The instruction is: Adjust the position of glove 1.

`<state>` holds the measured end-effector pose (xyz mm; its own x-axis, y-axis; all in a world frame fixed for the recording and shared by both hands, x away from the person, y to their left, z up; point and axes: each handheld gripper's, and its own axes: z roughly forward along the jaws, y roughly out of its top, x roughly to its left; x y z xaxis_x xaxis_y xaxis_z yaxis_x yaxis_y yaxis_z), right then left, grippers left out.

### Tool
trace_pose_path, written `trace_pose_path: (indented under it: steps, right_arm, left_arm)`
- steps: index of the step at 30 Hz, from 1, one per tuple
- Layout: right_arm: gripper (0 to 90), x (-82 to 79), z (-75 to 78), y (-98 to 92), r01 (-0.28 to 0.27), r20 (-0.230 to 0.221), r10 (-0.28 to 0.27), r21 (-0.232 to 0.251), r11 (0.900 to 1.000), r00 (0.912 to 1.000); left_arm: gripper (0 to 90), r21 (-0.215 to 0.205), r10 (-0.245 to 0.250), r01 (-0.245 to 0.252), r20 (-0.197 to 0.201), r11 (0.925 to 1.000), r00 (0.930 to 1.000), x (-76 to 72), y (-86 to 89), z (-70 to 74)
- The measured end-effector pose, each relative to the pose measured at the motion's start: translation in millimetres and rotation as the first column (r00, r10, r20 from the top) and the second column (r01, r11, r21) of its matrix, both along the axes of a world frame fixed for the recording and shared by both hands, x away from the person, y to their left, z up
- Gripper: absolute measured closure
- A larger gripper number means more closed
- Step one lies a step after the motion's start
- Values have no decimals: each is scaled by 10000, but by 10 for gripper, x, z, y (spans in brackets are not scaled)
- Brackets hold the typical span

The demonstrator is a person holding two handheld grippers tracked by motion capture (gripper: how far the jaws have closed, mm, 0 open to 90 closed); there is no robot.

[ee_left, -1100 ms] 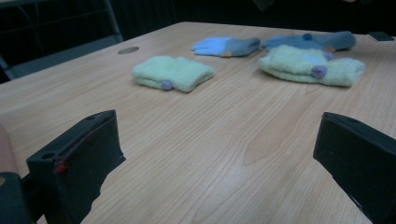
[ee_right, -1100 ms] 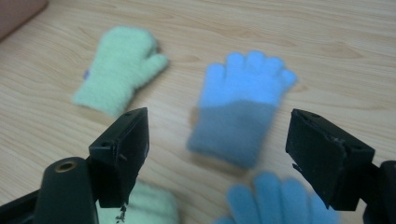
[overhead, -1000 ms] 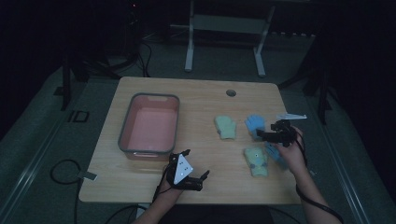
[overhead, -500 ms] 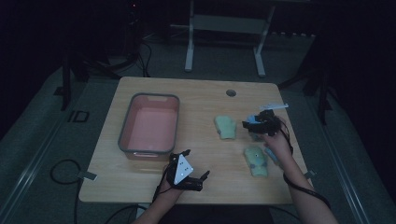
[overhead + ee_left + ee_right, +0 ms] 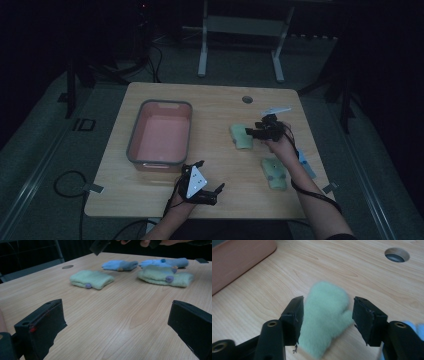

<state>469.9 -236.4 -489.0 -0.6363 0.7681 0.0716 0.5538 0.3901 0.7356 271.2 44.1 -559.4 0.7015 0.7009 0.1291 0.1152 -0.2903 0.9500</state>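
A dim recording lab or studio: one wooden table (image 5: 210,100) with a cable hole (image 5: 247,99) stands on grey carpet (image 5: 45,165), cables (image 5: 65,182) trailing across it, metal stand legs (image 5: 240,45) behind, surroundings dark.

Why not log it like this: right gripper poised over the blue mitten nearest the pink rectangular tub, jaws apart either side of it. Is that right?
Not quite. The colour is wrong: the fluffy mitten between the right gripper's parted jaws is pale green, not blue, as the right gripper view shows. It is the mitten nearest the pink rectangular tub, and the jaws, which have just been closing, stand either side of it.
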Motion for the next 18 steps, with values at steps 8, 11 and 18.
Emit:
trace_pose_path:
  steps: [8, 11, 18]
  right_arm:
    - [511, 135, -136, 187, -367, -80, 362, -764, 9964, 9993]
    - [537, 197, -205, 239, -477, -126, 467, -950, 9943, 9988]
    - [555, 320, -409, 314, -598, -560, 533, -1217, 9908, 9970]
  left_arm:
    - [8, -29, -25, 25, -29, 10000, 10000, 1, 1, -1]
    - [8, -60, -46, 46, -40, 10000, 10000, 2, 3, -1]
    - [8, -91, -63, 62, -70, 9999, 10000, 6, 8, 0]
